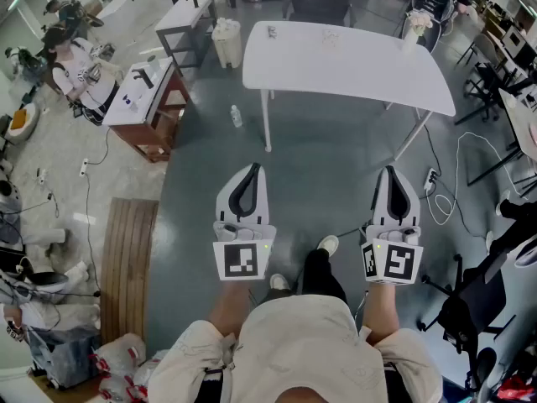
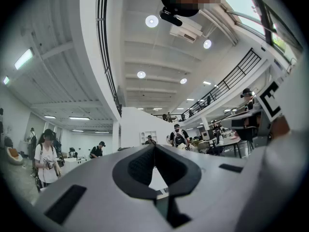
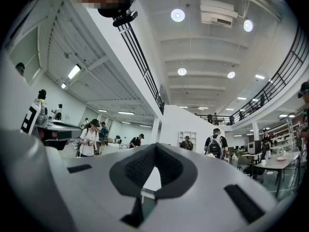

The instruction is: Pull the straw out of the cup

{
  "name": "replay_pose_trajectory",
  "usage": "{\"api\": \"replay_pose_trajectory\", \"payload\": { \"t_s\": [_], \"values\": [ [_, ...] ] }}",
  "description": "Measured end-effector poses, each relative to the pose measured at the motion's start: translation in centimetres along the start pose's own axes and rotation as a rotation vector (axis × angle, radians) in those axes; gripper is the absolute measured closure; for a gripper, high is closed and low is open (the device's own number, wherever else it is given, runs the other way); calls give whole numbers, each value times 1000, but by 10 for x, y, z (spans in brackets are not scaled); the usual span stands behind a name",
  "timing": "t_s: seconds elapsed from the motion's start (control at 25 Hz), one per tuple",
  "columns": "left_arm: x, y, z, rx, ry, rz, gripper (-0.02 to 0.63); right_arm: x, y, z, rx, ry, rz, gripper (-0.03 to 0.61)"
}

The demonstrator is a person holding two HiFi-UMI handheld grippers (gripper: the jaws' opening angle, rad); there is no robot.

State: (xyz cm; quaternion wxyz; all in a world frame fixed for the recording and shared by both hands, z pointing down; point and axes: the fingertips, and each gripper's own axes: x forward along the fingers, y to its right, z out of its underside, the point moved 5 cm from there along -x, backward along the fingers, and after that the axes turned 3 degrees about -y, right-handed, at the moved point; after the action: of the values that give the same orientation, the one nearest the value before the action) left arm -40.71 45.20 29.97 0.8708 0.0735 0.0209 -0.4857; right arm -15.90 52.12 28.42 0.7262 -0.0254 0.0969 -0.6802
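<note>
The grey floor (image 1: 336, 166) takes up most of the room, and across it at twelve o'clock from the person stands a long white table (image 1: 352, 65), well apart from both grippers. At ten o'clock is a white-topped desk on a reddish wooden base (image 1: 143, 99), with someone seated just beyond it (image 1: 80, 74). A slatted wooden panel (image 1: 127, 259) lies on the floor at nine o'clock, and a black office chair (image 1: 470, 300) sits at four o'clock. The person holds both tools out side by side over the floor, pointing roughly level toward the table. The left gripper (image 1: 252, 168) (image 2: 154, 146) has its jaws pressed together at the tips with nothing between them. The right gripper (image 1: 392, 170) (image 3: 155, 145) is likewise closed and empty. Near the table's far right corner, about one o'clock, stands what looks like the cup (image 1: 417, 23). It is too small from here to tell whether a straw stands in it. A small bottle (image 1: 237, 116) stands on the floor near the table's left leg.
</note>
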Motion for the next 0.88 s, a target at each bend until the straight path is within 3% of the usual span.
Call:
{"api": "replay_pose_trajectory", "payload": {
  "t_s": [0.52, 0.88],
  "values": [
    [37, 15, 4, 4, -9, 19, 609, 21, 29, 17, 30, -11, 32, 577],
    [118, 31, 17, 32, -46, 30, 609, 87, 76, 47, 83, -22, 36, 577]
  ]
}}
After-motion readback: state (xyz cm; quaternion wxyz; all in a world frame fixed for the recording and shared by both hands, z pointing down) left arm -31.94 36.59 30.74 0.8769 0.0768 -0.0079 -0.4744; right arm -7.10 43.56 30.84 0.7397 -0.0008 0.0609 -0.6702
